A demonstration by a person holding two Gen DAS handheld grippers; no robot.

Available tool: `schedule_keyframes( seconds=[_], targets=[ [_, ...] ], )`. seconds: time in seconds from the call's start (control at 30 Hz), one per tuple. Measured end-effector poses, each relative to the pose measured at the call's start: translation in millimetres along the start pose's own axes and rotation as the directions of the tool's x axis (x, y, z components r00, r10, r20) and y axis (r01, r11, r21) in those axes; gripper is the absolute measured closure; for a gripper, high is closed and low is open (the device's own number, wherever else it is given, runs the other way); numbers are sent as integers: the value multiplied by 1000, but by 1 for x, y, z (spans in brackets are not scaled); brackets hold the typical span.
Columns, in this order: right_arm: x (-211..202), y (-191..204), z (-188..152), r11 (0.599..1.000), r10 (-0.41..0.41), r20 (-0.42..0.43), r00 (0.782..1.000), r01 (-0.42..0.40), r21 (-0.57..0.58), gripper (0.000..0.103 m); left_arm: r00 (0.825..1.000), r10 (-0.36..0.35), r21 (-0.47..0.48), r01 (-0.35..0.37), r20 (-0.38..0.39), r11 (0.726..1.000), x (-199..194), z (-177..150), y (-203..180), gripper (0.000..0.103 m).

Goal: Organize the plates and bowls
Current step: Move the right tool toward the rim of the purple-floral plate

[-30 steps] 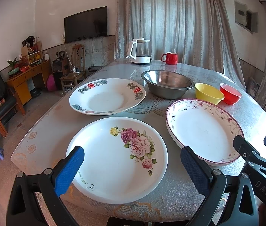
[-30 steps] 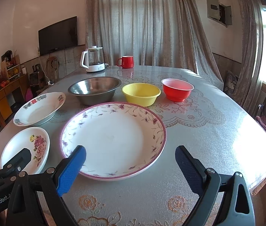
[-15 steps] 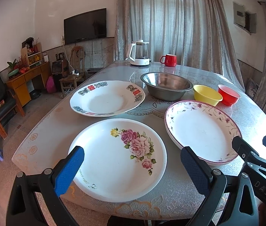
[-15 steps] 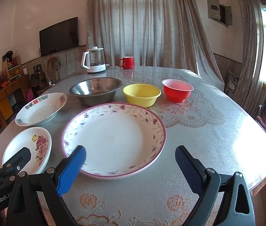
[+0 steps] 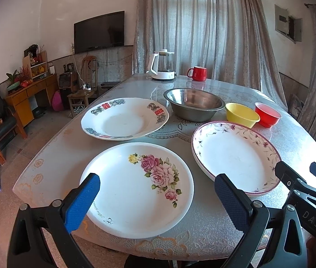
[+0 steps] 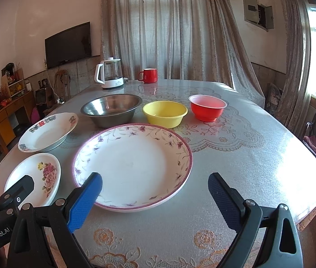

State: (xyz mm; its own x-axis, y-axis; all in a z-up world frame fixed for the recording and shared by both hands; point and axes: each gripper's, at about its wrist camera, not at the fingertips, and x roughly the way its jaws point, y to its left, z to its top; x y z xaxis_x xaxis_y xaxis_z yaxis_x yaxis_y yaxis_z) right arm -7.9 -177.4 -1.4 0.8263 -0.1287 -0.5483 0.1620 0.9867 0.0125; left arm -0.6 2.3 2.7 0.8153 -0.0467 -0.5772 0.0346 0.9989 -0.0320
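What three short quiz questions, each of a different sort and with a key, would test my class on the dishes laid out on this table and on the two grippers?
1. True or false: the rose plate is stacked on the purple-rimmed plate.
2. Multiple choice: which bowl stands between the steel bowl and the red bowl? A) a yellow bowl B) a green bowl C) a glass bowl
3. Fill in: the left gripper and the right gripper both stand ____ and hold nothing.

Key
1. False: they lie side by side on the table, apart.
2. A, the yellow bowl.
3. open
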Motion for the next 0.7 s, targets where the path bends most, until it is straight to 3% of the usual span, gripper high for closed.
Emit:
schedule_keyframes(
  seconds=[0.7],
  targets=[
    [25,-22,4,999,19,-36,999,-18,33,6,999,1,40,0,-35,999,16,2,-10,0]
  ],
)
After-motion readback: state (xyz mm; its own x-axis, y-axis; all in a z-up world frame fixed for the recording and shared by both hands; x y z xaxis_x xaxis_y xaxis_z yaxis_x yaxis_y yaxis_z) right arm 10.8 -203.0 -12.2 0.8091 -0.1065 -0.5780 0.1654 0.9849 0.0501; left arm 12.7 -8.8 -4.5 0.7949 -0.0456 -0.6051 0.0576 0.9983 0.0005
